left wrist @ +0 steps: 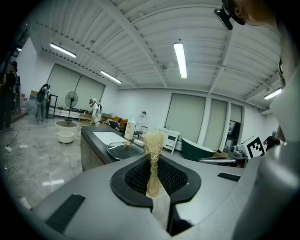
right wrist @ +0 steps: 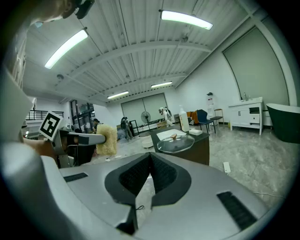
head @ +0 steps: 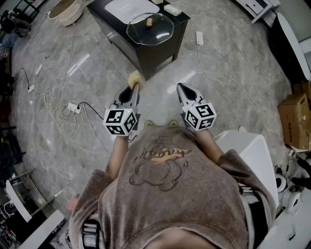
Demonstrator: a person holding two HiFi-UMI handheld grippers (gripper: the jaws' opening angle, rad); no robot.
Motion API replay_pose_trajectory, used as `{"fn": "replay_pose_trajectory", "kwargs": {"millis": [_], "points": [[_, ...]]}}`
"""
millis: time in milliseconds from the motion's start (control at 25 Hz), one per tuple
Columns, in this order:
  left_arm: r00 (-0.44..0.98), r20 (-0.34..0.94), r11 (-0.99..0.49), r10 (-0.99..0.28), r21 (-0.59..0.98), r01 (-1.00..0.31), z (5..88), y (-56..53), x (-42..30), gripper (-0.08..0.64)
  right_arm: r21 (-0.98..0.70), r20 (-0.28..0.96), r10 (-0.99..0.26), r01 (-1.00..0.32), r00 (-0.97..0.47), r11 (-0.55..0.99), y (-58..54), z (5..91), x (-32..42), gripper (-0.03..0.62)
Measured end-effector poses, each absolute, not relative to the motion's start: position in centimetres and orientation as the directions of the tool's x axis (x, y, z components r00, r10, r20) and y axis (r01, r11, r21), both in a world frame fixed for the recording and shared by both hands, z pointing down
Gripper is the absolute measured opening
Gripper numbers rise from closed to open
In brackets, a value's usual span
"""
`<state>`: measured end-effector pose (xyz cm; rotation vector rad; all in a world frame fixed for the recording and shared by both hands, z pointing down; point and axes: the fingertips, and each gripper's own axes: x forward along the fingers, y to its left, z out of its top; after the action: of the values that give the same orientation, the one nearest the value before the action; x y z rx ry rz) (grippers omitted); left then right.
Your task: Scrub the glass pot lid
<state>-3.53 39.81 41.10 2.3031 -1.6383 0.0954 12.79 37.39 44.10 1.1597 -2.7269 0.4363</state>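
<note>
Now: the approach, I judge. The glass pot lid lies flat on the dark bench, well ahead of both grippers.
Left gripper: fingers clamped on a straw-coloured scrubber, tuft past the tips.
Right gripper: fingers closed together, nothing between.
Doing it well: step close first, steady the lid with the right, then press the tuft flat on the glass.
Around: white tray behind the lid; basin on the floor.
In the way: loose cables at left.

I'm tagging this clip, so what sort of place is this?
Probably an open studio or workshop hall: a lone dark cabinet bearing the glass pot lid, loose cables across the floor, strip lights overhead.
</note>
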Motion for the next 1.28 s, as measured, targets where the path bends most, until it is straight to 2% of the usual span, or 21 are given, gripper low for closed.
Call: {"fn": "replay_pose_trajectory", "kwargs": {"millis": [320, 800, 1280], "points": [[0.37, 0.227, -0.322, -0.901, 0.223, -0.92, 41.0, 39.1, -5.0, 0.044, -0.231, 0.242, -0.668, -0.711, -0.703, 0.665, 37.1, 44.1, 10.0, -0.014], [0.447, 0.209, -0.403, -0.87, 0.222, -0.888, 42.1, 36.2, -8.6, 0.044, -0.141, 0.267, -0.703, -0.749, -0.659, 0.648, 34.5, 45.2, 5.7, -0.014], [0.413, 0.206, -0.367, -0.887, 0.23, -0.901, 43.3, 26.2, -12.3, 0.044, -0.147, 0.266, -0.683, -0.729, -0.68, 0.669, 23.7, 46.4, 2.8, -0.014]]}}
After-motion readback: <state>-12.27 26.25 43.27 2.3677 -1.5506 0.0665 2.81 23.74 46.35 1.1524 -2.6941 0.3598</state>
